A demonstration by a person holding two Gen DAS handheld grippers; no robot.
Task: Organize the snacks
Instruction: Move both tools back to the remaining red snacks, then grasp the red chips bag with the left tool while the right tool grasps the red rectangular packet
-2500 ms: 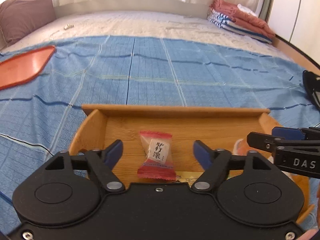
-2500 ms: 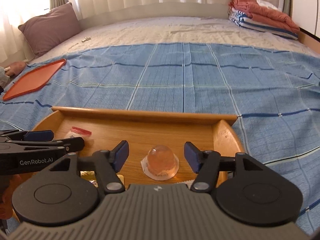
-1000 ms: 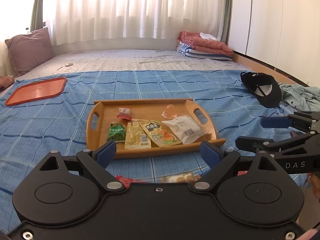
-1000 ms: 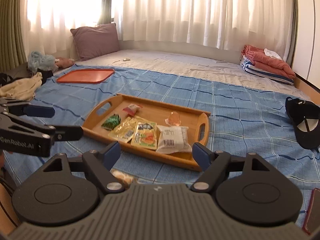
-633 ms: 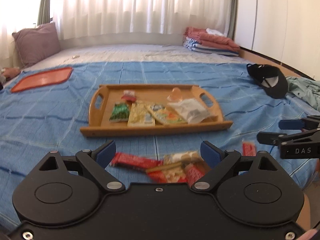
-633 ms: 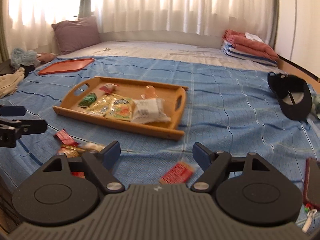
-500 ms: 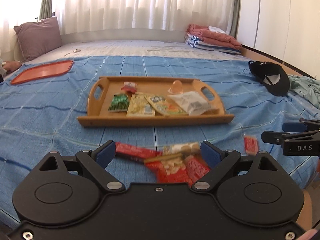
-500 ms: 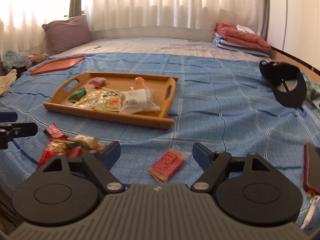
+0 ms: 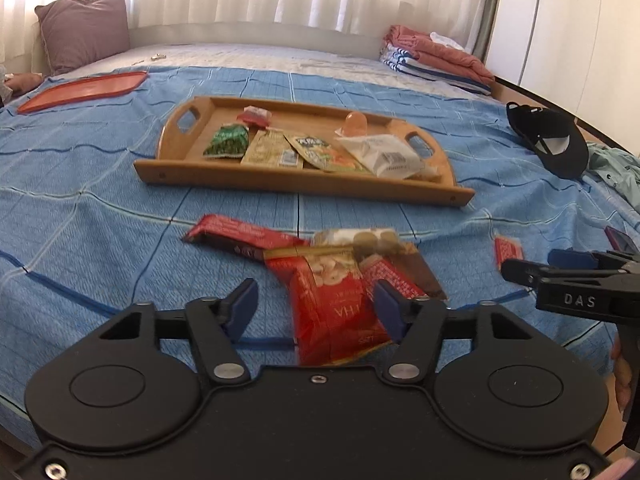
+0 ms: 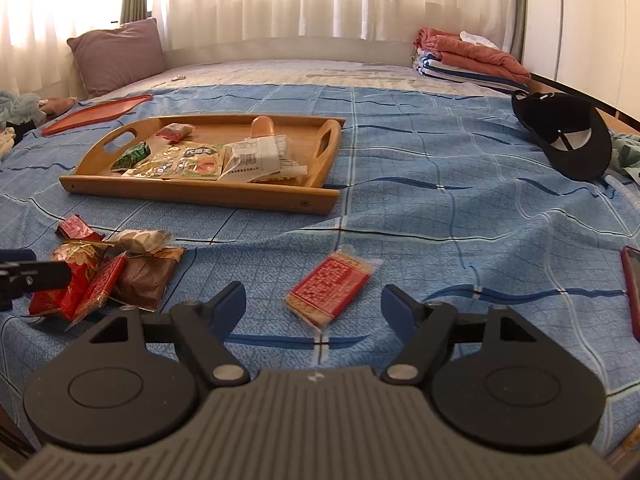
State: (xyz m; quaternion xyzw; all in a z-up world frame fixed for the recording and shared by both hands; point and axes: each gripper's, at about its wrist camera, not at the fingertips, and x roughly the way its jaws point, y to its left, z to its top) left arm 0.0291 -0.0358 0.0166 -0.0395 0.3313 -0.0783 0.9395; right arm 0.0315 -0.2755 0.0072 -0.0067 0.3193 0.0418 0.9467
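Note:
A wooden tray [image 9: 304, 184] on the blue bedspread holds several snack packets and a jelly cup [image 9: 355, 123]. In front of it lies a loose pile: a red peanut bag [image 9: 332, 304], a red bar [image 9: 236, 236] and a brown packet [image 10: 146, 276]. My left gripper [image 9: 314, 308] hovers low over the pile. Its jaws are closing around the peanut bag, and the left pad stands clear of it. My right gripper [image 10: 313, 298] is open and closing slightly, with a red cracker packet [image 10: 332, 286] lying between its fingers, untouched. The tray [image 10: 200, 194] sits beyond it to the left.
A black cap [image 10: 568, 136] lies at the right, and a red phone [image 10: 632, 288] near the right edge. An orange lid [image 9: 88, 88] and a pillow [image 9: 84, 32] are far left. Folded clothes [image 9: 436, 60] sit at the back. The bed's front edge is just below the grippers.
Both grippers pulled back from the tray and sank toward the loose snacks at the bed's near edge. The left jaws have narrowed around the peanut bag.

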